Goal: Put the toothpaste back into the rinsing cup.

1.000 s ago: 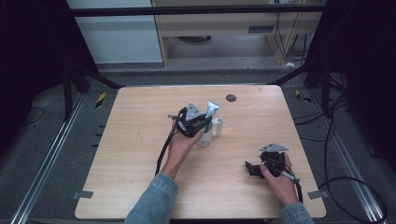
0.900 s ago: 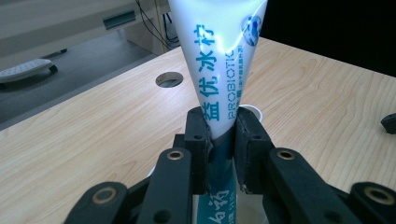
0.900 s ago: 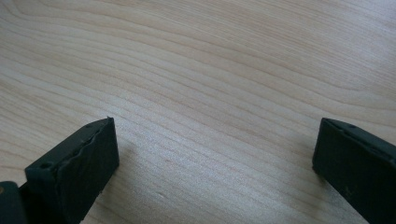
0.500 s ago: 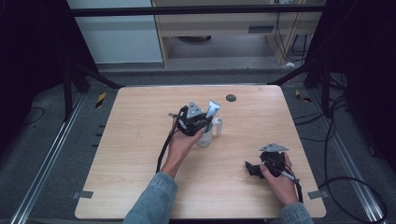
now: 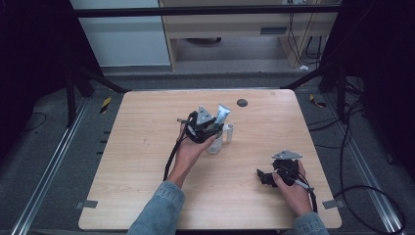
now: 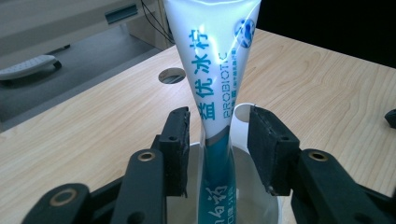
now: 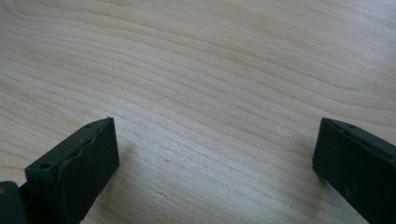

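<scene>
A white and teal toothpaste tube (image 6: pixel 212 70) stands upright in a pale cup (image 6: pixel 243 110), cap end down. My left gripper (image 6: pixel 217 119) is open around the tube, one pad on each side with a small gap to each. In the high view the tube (image 5: pixel 222 114) and cup (image 5: pixel 216 145) sit at the table's middle, with the left gripper (image 5: pixel 211 129) over them. My right gripper (image 5: pixel 262 176) rests at the near right, open. Between its jaws (image 7: pixel 215 135) lies bare wood.
The wooden table (image 5: pixel 147 147) has a round dark hole (image 5: pixel 242 103) at the back, beyond the tube, and the same hole (image 6: pixel 171 75) shows in the left gripper view. Black frame legs and cables stand around the table.
</scene>
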Demonstrator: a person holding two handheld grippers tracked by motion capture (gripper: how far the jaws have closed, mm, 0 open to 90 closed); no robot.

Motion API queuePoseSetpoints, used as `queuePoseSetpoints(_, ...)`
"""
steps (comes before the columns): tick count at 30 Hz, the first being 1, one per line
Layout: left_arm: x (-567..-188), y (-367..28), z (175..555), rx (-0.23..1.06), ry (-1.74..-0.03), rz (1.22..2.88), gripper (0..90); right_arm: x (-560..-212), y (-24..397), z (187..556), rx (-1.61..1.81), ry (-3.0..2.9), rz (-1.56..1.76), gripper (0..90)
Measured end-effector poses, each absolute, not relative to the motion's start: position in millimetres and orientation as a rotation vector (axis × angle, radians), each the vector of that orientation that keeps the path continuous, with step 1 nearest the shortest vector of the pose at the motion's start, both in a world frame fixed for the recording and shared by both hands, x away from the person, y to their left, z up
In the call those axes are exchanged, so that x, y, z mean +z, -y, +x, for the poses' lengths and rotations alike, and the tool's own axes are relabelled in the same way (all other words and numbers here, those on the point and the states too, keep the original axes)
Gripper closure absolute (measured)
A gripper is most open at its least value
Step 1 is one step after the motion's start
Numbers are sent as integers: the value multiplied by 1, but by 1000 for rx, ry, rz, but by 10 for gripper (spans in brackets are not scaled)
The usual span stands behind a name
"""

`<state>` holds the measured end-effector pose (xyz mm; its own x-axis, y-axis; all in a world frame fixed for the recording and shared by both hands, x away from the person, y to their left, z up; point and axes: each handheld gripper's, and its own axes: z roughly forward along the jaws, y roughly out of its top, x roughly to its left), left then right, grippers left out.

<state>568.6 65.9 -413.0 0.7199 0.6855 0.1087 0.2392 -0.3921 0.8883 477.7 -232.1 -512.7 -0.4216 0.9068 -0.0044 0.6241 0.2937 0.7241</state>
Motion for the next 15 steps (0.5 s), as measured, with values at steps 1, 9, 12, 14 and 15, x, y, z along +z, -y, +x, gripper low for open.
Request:
queuePoseSetpoints(1,-413,-66,568,587,-705,1963,561,-513,232,478,918,-2152,1369,6)
queuePoseSetpoints(9,-410,-65,565,590,-709,1970,432,-513,232,478,917,-2153,1361,6)
queuePoseSetpoints(12,-409,-65,564,586,-720,1963,375,-513,232,478,918,-2152,1369,6)
queuePoseSetpoints(14,-408,-65,563,584,-722,1963,355,-513,232,478,918,-2152,1369,6)
queuePoseSetpoints(15,-408,-65,562,581,-721,1965,355,-513,232,478,918,-2152,1369,6)
